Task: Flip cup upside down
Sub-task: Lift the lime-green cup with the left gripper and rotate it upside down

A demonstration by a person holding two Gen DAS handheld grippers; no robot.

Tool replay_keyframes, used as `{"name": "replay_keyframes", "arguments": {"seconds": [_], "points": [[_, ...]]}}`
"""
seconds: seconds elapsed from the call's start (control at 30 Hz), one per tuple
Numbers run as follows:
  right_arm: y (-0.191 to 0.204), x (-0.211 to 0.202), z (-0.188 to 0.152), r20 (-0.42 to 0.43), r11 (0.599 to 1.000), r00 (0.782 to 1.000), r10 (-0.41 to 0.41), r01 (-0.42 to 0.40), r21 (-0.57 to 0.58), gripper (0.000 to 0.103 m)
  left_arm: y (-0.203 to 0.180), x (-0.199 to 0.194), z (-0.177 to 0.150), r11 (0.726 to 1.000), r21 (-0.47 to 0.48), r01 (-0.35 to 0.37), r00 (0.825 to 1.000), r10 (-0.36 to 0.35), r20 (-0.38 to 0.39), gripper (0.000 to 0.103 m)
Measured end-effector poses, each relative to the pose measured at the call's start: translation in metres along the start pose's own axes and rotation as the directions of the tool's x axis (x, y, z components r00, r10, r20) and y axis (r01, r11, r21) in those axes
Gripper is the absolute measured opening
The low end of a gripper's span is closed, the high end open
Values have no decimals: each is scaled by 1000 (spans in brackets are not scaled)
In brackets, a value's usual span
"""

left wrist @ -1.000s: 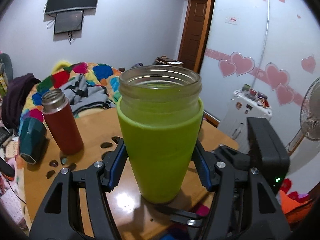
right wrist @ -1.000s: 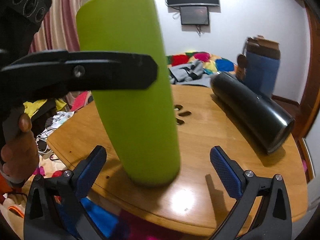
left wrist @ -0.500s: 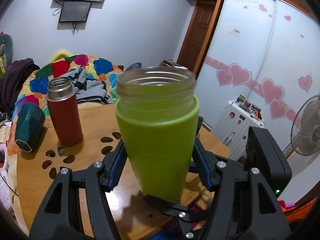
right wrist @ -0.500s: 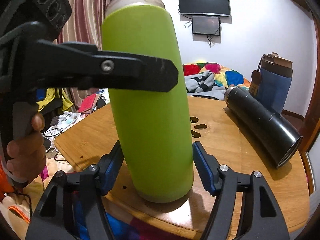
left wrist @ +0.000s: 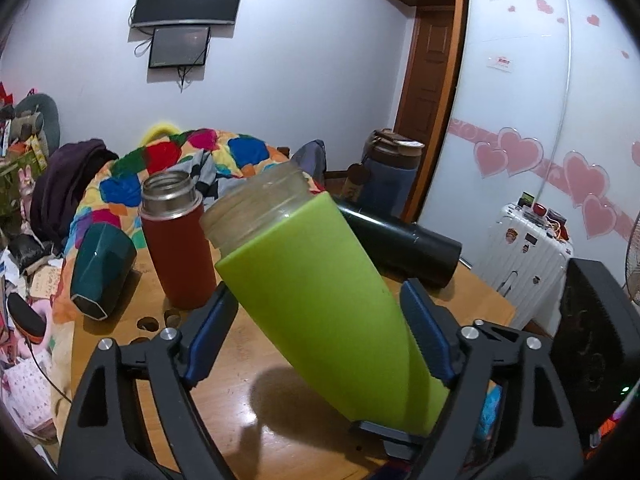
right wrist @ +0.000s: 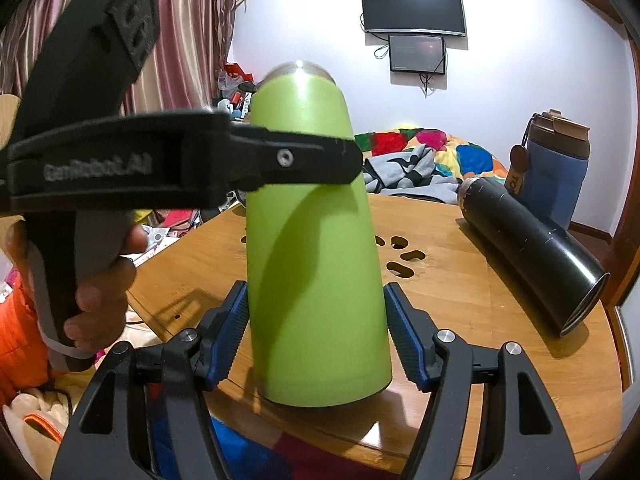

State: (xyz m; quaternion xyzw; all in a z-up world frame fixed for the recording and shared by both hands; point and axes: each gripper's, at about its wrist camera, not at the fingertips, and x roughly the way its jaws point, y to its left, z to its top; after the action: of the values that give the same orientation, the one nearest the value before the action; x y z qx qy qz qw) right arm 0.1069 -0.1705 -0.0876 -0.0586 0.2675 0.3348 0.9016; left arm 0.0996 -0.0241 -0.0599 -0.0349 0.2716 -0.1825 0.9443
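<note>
The lime green cup [left wrist: 320, 300] with a clear glass mouth is lifted off the wooden table [left wrist: 120, 344] and tilted, mouth up and to the left. My left gripper [left wrist: 316, 328] is shut on its middle, blue pads pressing both sides. In the right wrist view the cup [right wrist: 312, 240] leans away, its base close to the camera. My right gripper [right wrist: 316, 332] is shut on its lower part. The left gripper's arm [right wrist: 200, 160] crosses the cup higher up.
A red flask [left wrist: 176, 240] stands behind the cup on the left, beside a dark green cup [left wrist: 100, 268] lying on its side. A black flask [right wrist: 532, 252] lies on the right, a blue mug [right wrist: 556, 168] behind it. The table edge is near.
The cup stood upright on the table; now both grippers hold it raised and tilted. My right gripper went from open to shut on its lower part.
</note>
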Motion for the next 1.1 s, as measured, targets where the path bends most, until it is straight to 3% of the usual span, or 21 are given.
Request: {"name": "replay_keyframes", "arguments": {"seconds": [0.23, 0.43, 1.1], "points": [[-1, 0, -1, 1, 1000, 1000, 14, -14, 8, 62, 18, 19, -3, 995, -96, 29, 998, -34, -49, 89], [-2, 4, -2, -7, 1000, 1000, 17, -17, 19, 62, 40, 33, -10, 972, -220, 79, 990, -103, -100, 89], [-1, 8, -3, -35, 999, 999, 25, -23, 35, 62, 69, 55, -26, 914, -393, 99, 966, -183, -182, 92]]}}
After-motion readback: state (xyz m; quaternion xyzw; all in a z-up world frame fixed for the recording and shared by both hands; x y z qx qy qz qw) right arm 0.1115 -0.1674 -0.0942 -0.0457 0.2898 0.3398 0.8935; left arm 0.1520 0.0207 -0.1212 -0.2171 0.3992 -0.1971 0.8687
